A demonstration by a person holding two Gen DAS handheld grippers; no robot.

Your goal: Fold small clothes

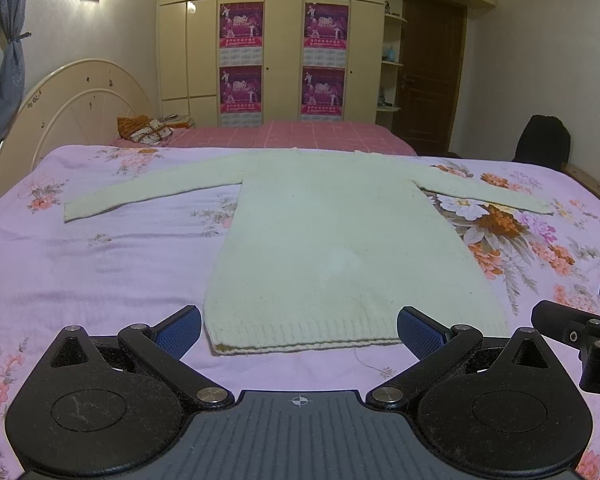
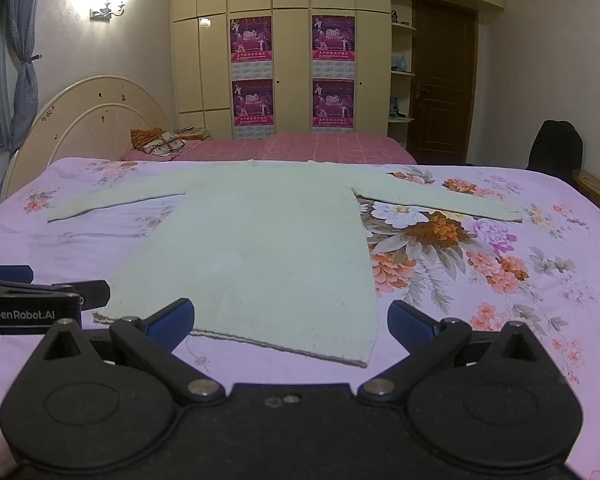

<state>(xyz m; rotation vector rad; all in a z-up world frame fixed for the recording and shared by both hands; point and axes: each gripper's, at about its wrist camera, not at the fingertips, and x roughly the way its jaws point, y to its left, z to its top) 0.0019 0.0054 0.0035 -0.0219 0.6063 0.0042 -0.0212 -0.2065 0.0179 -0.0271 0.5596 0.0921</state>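
A pale cream knit sweater [image 1: 324, 236] lies flat on the floral bed cover [image 1: 100, 264], both sleeves spread out sideways, its ribbed hem nearest me. In the right wrist view the same sweater [image 2: 260, 240] sits left of centre. My left gripper [image 1: 299, 330] is open, its blue pads straddling the hem's width just above it. My right gripper [image 2: 290, 320] is open too, hovering over the hem's right corner. The right gripper [image 1: 580, 328] also shows at the left wrist view's right edge, and the left gripper [image 2: 40, 292] at the right wrist view's left edge.
Behind this bed stands a second bed with a pink checked cover [image 1: 292, 134] and a rounded headboard [image 1: 60, 112]. A wardrobe with posters [image 1: 284, 40], a dark door [image 1: 428, 72] and a black chair [image 1: 544, 140] line the room. The cover's right part bears large flower prints [image 2: 480, 256].
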